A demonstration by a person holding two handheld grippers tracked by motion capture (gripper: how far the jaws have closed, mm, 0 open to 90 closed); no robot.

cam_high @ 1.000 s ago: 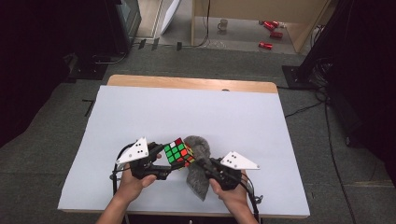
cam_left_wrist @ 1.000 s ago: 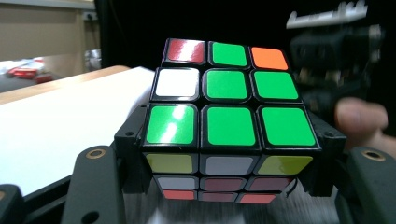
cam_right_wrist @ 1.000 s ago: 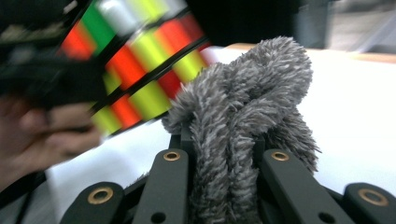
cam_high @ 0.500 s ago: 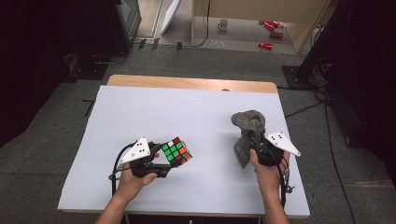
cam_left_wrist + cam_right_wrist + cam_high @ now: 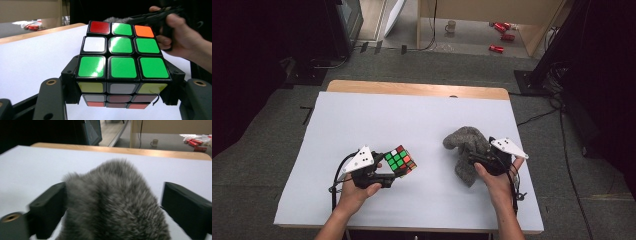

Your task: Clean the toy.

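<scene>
- At the left of the high view: left hand-held gripper [image 5: 396,172], gripped by the left hand [image 5: 357,187], jaws clamped on a puzzle cube [image 5: 399,160].
- Cube raised just off the white bench [image 5: 377,120], tilted on a corner, green face up toward the camera.
- In the left gripper view: cube [image 5: 122,63] wedged between the two black jaws, one jaw pressed to each side; top face mostly green, with one red, one orange and one white tile along the far rows; yellow and white tiles on the near face below.
- Behind the cube in that view: the right hand [image 5: 180,37] around its black tool, well apart from the cube.
- Toward the right of the high view: grey fuzzy cloth [image 5: 467,150], bunched and hanging in a drooping lump above the bench, held at its right edge.
- Right hand-held gripper [image 5: 477,160], in the right hand [image 5: 497,180], jaws at the cloth.
- In the right gripper view: cloth [image 5: 117,202] between the jaws, left jaw against the fur, right jaw standing clear of it with bench visible in the gap; firm pinch or loose rest: cannot tell.
- Past the far bench edge, on the floor: a mug [image 5: 451,26] and red cans [image 5: 502,35].
</scene>
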